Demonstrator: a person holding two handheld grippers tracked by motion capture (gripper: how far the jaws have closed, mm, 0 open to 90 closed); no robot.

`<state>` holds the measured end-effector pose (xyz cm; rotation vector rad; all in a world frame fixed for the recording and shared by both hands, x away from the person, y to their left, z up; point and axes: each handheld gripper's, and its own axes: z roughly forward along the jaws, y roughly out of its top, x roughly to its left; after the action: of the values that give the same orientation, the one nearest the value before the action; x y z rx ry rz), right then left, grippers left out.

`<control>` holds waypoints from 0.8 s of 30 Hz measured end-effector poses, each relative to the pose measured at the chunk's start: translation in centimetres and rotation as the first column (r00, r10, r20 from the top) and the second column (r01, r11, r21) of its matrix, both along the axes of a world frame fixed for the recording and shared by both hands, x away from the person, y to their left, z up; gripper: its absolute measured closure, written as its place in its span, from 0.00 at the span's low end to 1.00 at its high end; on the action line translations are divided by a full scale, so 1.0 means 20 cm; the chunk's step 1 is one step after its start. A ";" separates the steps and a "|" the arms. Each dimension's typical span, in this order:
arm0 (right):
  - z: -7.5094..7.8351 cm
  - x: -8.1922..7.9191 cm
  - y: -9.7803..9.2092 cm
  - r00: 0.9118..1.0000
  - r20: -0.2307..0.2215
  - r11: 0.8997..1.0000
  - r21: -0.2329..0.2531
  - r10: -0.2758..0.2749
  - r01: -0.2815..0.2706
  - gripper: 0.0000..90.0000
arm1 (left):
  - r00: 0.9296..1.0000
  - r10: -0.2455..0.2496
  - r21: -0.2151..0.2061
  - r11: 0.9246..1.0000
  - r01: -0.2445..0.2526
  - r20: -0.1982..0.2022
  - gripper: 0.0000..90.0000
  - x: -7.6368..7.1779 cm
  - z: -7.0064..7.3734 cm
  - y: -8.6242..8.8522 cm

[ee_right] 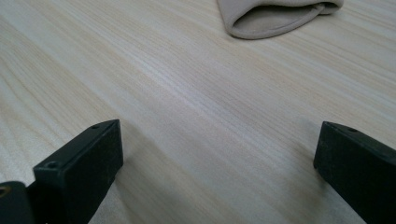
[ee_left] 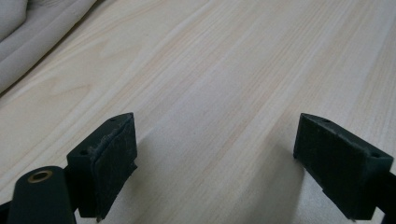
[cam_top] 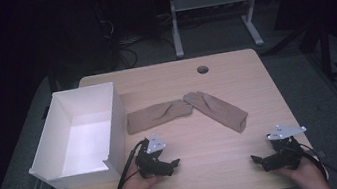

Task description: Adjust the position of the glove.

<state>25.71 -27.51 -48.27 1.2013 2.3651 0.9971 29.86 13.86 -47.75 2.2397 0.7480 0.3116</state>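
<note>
Two beige socks lie flat in the middle of the wooden table [cam_top: 185, 183], their toes meeting: the left sock [cam_top: 158, 114] and the right sock [cam_top: 219, 109]. My left gripper [cam_top: 173, 165] rests low near the front edge, just below the left sock, jaws wide open over bare wood [ee_left: 215, 154]; a fold of sock [ee_left: 32, 32] shows at the top left of the left gripper view. My right gripper [cam_top: 258, 160] sits at the front right, also open and holding nothing [ee_right: 217, 168]. The open cuff of a sock [ee_right: 275, 18] lies ahead of it.
A white open box [cam_top: 111, 128] stands at the table's left side, close to my left gripper. A round cable hole [cam_top: 202, 69] is near the far edge. Beyond the table stand a desk frame [cam_top: 175, 22] and loose cables on the floor.
</note>
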 end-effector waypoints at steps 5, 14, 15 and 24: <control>0.00 0.01 0.00 1.000 0.003 1.000 -0.001 0.013 -0.013 0.02 | 0.999 -0.037 -0.003 0.999 0.037 0.000 0.14 0.00 0.00 0.01; 0.06 0.04 -0.04 0.999 -0.027 0.998 0.041 0.039 -0.038 0.32 | 0.995 -0.099 0.000 0.995 0.099 0.008 0.14 0.01 0.00 0.03; 0.07 0.05 -0.04 0.999 -0.024 0.998 0.040 0.045 -0.044 0.36 | 0.995 -0.103 0.002 0.995 0.103 0.007 0.14 0.01 0.00 0.04; 0.11 0.14 -0.02 0.995 -0.002 0.994 0.038 0.099 -0.099 0.71 | 0.995 -0.099 -0.007 0.995 0.099 0.002 0.14 -0.01 0.00 0.04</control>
<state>28.54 -27.86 -46.07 1.1098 2.4403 1.0761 29.70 14.75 -47.74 2.2611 0.6338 0.2630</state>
